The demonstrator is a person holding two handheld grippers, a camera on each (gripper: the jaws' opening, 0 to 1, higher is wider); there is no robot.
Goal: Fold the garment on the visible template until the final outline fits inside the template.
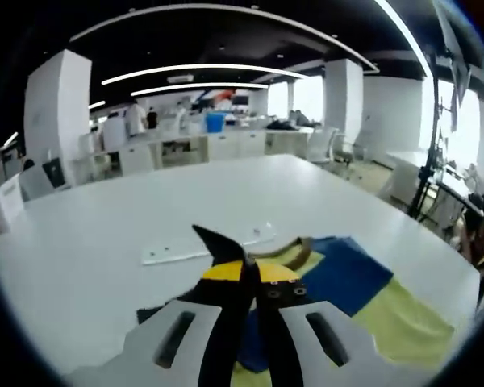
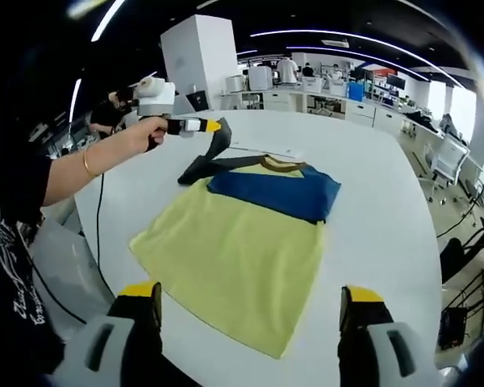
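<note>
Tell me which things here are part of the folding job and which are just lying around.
Part of the job:
- yellow and blue T-shirt with a dark sleeve
- left gripper, shut on the dark sleeve, lifting it
- right gripper, open, hovering near the hem
- white table

Just lying about:
- flat white strip beyond the shirt
- office desks behind

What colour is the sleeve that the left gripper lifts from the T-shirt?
Dark grey, seen best in the right gripper view: the sleeve hangs from the left gripper, beside the yellow and blue T-shirt.

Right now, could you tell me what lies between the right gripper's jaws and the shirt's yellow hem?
In the right gripper view, only bare white table lies between the open right gripper and the shirt.
</note>
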